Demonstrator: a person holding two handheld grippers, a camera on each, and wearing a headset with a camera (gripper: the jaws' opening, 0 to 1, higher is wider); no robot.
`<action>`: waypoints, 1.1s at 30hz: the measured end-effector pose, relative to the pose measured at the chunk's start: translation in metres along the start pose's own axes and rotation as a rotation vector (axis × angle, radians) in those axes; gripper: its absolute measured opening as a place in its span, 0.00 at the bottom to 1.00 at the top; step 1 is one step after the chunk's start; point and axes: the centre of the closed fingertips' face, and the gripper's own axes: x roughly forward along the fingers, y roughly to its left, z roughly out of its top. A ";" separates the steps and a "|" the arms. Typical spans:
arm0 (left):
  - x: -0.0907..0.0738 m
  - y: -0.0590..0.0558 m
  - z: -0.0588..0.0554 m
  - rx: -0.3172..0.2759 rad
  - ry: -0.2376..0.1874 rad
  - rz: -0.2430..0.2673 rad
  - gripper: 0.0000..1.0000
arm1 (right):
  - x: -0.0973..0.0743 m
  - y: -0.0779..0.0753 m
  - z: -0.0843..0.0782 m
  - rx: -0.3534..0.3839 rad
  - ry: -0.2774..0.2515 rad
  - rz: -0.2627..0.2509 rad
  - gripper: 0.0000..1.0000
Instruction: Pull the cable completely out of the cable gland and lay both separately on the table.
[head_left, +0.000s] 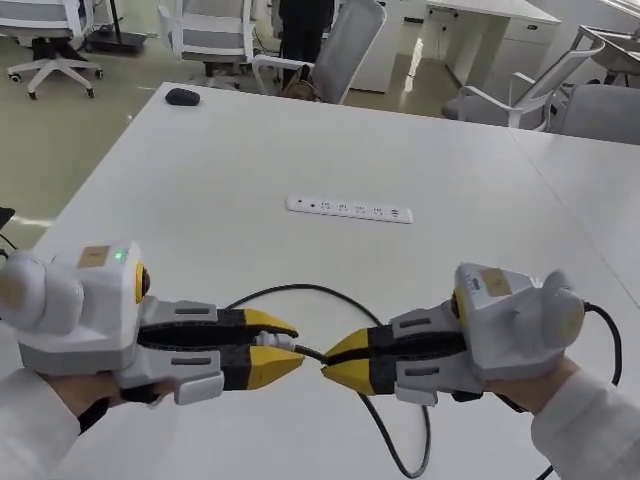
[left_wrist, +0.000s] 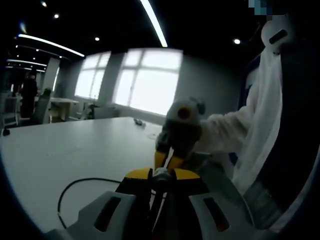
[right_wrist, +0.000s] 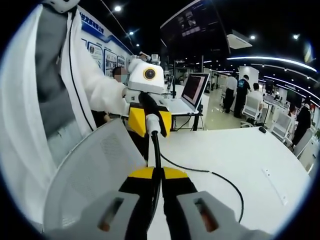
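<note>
The left tongs (head_left: 287, 347), yellow-tipped wedges on a matt black and grey plastic body, are clamped on the cable gland (head_left: 268, 340). The gland is a small, pale, rounded fitting held just above the smooth white worktop (head_left: 200, 200). The right tongs (head_left: 330, 362) face them tip to tip, pinched together on the thin, glossy black cable (head_left: 300, 288), which runs into the gland. The cable's slack lies in a loose loop on the worktop.

The right gripper view looks straight along the taut stretch of cable into the gland, which the head view shows only as a short black stub. It also takes in an open laptop (right_wrist: 192, 90). The head view adds a flat white power strip (head_left: 348, 210) and a black mouse (head_left: 182, 96).

The wall lettering (right_wrist: 95, 25) and the tan sticker (head_left: 95, 256) on the left gripper are too small to read.
</note>
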 end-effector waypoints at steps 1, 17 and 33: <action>0.000 0.000 0.000 -0.002 -0.001 0.001 0.17 | 0.000 0.000 -0.001 0.003 0.002 -0.001 0.03; -0.011 0.009 -0.001 -0.024 -0.021 0.020 0.17 | -0.004 -0.007 -0.057 0.069 0.120 -0.040 0.03; -0.009 0.015 -0.003 -0.030 -0.035 0.023 0.17 | -0.004 -0.012 -0.056 0.124 0.136 -0.067 0.10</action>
